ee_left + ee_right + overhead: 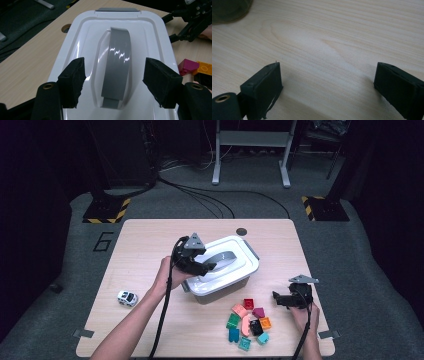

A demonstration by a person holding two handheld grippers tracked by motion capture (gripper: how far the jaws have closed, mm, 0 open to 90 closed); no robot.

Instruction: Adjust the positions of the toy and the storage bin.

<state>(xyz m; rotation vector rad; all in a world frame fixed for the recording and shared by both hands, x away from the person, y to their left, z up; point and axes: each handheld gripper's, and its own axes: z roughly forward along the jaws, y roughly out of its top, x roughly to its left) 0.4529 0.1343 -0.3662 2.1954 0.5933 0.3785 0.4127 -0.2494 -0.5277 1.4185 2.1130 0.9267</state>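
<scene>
A white lidded box [239, 271] stands at the middle of the wooden table [145, 240], with a grey handle [223, 258] lying flat in a hollow of its lid. My left gripper [207, 267] hovers over the lid's near-left end. In the left gripper view its open jaws [115, 72] straddle the grey handle [117, 50] without touching it, above the white lid [82, 30]. My right gripper [276, 298] rests low at the right of the table, beside a pile of coloured bricks [248, 322]. Its jaws [327, 75] stand open over bare wood [324, 37].
A small white toy car [127, 298] sits near the table's front left. A dark round hole [241, 231] marks the tabletop behind the box. A magenta brick [187, 66] and an orange brick [205, 68] lie right of the box. Cables and stand legs cross the floor beyond the table.
</scene>
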